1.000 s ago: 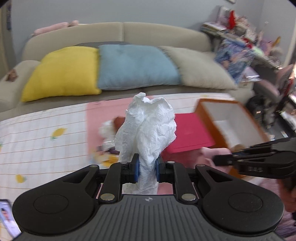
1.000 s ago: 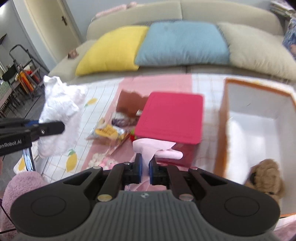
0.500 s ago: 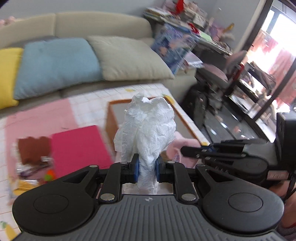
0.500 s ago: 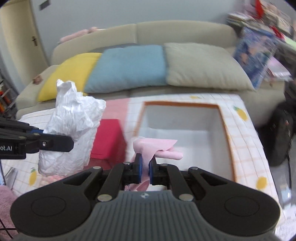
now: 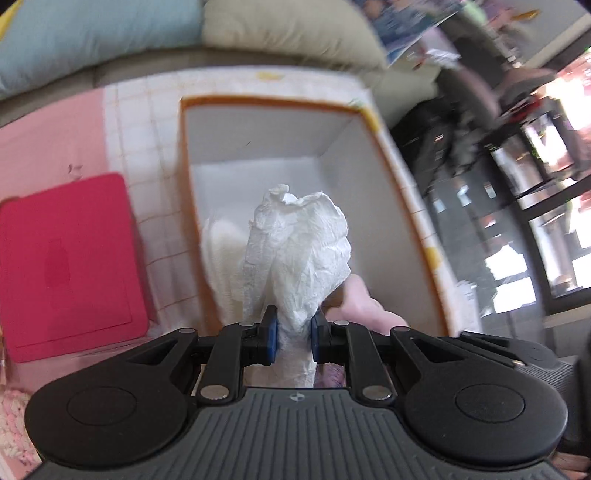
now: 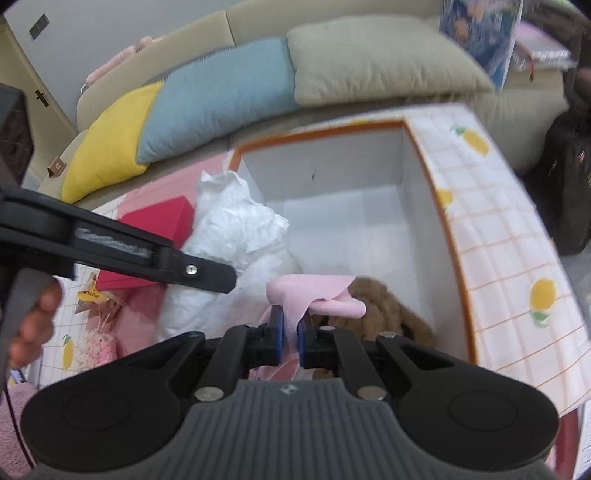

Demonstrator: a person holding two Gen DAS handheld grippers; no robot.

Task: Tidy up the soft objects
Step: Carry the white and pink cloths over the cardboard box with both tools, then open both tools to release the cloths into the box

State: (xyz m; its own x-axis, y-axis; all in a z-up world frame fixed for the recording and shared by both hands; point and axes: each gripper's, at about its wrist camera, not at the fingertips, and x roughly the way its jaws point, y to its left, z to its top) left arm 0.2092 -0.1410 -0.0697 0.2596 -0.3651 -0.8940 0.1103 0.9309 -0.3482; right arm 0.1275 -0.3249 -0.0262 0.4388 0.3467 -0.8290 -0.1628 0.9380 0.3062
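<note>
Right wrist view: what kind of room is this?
Most likely a home living room: a beige sofa with coloured cushions, a lemon-print cloth around the white-lined box, and cluttered shelves to the side.

Both hand-held grippers clamped and angled steeply downward, side by side.

The left hand-held gripper [image 5: 293, 341] has its blue pads [image 5: 272, 339] pressed against a crumpled white wad [image 5: 303, 251], with a narrow gap left between the jaws; in the right wrist view its black finger [image 6: 155, 264] reaches in from the left edge, and bare fingers [image 6: 35, 325] of the person's left hand curl round the grip below it. The right hand-held gripper [image 6: 290, 339] has its jaws drawn almost together on a thin fold of pink soft item [image 6: 314, 297]. The right hand itself is out of view. The two grippers sit near each other without touching.
</note>
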